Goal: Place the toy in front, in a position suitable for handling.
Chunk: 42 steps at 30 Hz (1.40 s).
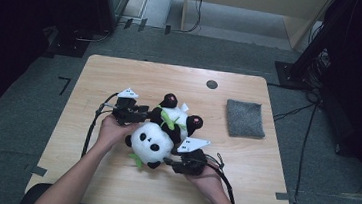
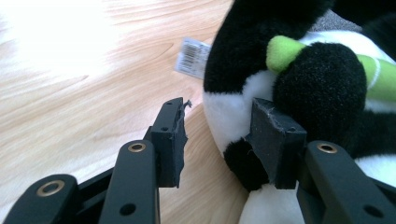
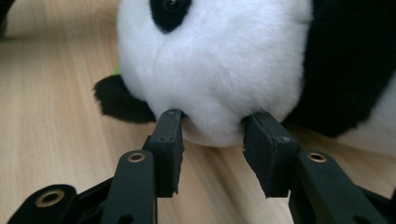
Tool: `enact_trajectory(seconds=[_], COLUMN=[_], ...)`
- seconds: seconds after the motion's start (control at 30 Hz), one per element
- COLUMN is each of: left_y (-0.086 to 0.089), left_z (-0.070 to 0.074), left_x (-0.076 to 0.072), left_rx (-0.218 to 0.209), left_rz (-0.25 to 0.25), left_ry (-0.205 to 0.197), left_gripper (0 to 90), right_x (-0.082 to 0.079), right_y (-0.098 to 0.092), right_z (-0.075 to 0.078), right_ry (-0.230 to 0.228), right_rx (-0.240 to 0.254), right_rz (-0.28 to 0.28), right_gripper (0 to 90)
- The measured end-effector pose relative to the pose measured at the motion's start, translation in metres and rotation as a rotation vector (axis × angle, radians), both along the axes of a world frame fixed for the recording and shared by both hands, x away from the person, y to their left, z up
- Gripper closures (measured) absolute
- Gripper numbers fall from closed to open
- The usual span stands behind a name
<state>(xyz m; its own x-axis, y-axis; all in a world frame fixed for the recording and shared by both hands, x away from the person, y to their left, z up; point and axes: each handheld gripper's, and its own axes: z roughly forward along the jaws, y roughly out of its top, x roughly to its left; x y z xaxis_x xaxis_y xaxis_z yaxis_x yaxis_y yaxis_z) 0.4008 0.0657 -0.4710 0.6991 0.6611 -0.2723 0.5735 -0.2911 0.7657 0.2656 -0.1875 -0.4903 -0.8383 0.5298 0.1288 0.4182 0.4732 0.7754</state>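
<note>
Seemingly mid-release: black-and-white plush panda (image 1: 158, 135) lying on light wooden tabletop (image 1: 121, 73).
Left gripper (image 1: 144, 112), right gripper (image 1: 169, 161): jaws part-open, barely brushing fur, nothing clamped; withdrawal pending.

A white tag (image 2: 193, 58) is sticking out from the plush panda (image 2: 289, 93) in the left gripper view, and it is carrying a barcode of black bars. The small print under the bars is showing too blurred to read, so no number or brand is coming through. In the high view the same tag (image 1: 184, 107) is appearing as a plain white scrap beside the panda's (image 1: 152, 142) foot, and nothing else on the table (image 1: 121, 71) is bearing readable writing.
</note>
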Motion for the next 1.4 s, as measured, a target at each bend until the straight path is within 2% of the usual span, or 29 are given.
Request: enact_trajectory(seconds=[0.1,0.17,0.27,0.3,0.37,0.47,0.53,0.63,0.77,1.0,1.1,1.17,1.2,1.23,1.27,1.3,1.33,1.37,1.4], left_y=[-0.002,-0.001,0.002,0.005,0.010,0.019,0.026,0.033,0.037,0.046,0.049,0.051,0.053,0.054,0.056,0.057,0.058,0.057,0.056], left_z=[-0.003,-0.001,0.003,0.005,0.007,0.013,0.017,0.022,0.026,0.030,0.030,0.030,0.028,0.026,0.023,0.019,0.015,0.012,0.010], left_x=[0.003,0.006,0.007,0.008,0.008,0.005,-0.002,-0.017,-0.036,-0.072,-0.088,-0.097,-0.102,-0.107,-0.111,-0.114,-0.115,-0.114,-0.113], left_rx=[-0.011,0.020,0.063,0.062,0.052,0.068,0.034,0.009,0.023,0.009,0.023,0.034,0.031,0.026,0.023,0.008,-0.005,-0.003,0.006], left_rz=[0.000,0.021,0.045,0.054,0.070,0.105,0.105,0.106,0.100,0.113,0.114,0.112,0.112,0.116,0.121,0.125,0.119,0.113,0.110], left_ry=[-0.005,-0.009,-0.039,-0.043,-0.038,-0.017,-0.015,-0.020,-0.027,-0.041,-0.047,-0.026,-0.025,-0.026,-0.027,-0.021,-0.014,-0.012,-0.016], left_gripper=[52.0,46.5,42.2,40.9,40.4,40.6,40.6,40.6,40.7,40.3,39.0,37.0,36.3,35.9,35.8,35.7,35.7,35.5,35.1], right_x=[-0.004,-0.005,-0.004,-0.003,-0.002,0.001,0.004,0.009,0.019,0.044,0.057,0.067,0.073,0.078,0.083,0.086,0.088,0.089,0.090], right_y=[0.008,0.009,0.001,-0.005,-0.015,-0.031,-0.040,-0.052,-0.070,-0.095,-0.097,-0.097,-0.097,-0.097,-0.095,-0.093,-0.090,-0.088,-0.086], right_z=[-0.001,0.000,0.005,0.007,0.011,0.015,0.016,0.018,0.019,0.019,0.015,0.012,0.012,0.011,0.010,0.010,0.009,0.007,0.006], right_ry=[-0.010,-0.019,-0.008,-0.019,-0.035,-0.046,-0.041,-0.053,-0.051,-0.050,-0.045,-0.052,-0.036,-0.017,-0.005,-0.010,-0.035,-0.062,-0.066], right_rx=[-0.006,-0.017,0.000,0.002,0.004,0.012,0.006,-0.028,-0.049,-0.034,-0.045,-0.051,-0.023,0.013,0.029,0.026,0.015,0.007,0.008], right_rz=[0.010,0.007,-0.014,-0.032,-0.061,-0.100,-0.118,-0.136,-0.188,-0.282,-0.317,-0.363,-0.388,-0.394,-0.390,-0.378,-0.371,-0.367,-0.362], right_gripper=[54.0,54.0,54.0,53.9,53.9,55.0,58.5,63.5,65.3,66.5,66.3,64.9,64.9,64.7,63.5,62.3,61.5,61.3,61.0])
